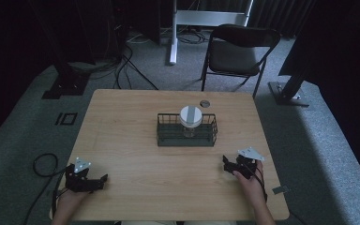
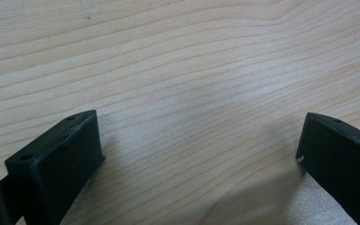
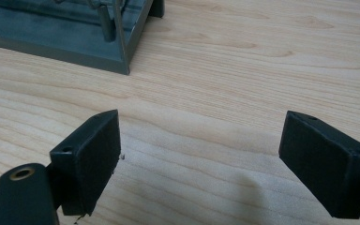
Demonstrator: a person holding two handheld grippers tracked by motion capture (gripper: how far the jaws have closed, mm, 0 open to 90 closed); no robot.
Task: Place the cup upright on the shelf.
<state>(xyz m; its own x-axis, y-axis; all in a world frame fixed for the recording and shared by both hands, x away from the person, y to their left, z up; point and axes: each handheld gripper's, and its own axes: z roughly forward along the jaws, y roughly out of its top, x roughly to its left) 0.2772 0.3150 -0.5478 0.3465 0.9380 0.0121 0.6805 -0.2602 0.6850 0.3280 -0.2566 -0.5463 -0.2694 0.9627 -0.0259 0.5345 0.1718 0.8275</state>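
A dark wire basket [image 1: 165,138] stands at the middle of the wooden table [image 1: 122,140], and a clear jar with a white lid [image 1: 190,116] stands inside it. A small round grey disc [image 1: 205,103] lies behind the basket. My left gripper [image 1: 104,181] rests near the front left edge, open, with bare wood between its jaws [image 2: 201,150]. At the front right my right gripper [image 1: 225,162] is open too, nothing between its fingers [image 3: 199,154]. The basket's corner [image 3: 122,56] shows at the upper left of the right gripper view.
A black folding chair [image 1: 236,51] stands beyond the table's far edge. Cables run over the grey carpet at the back left, and a black cable loops beside the left hand [image 1: 44,165]. A white stand leg [image 1: 173,33] rises behind the table.
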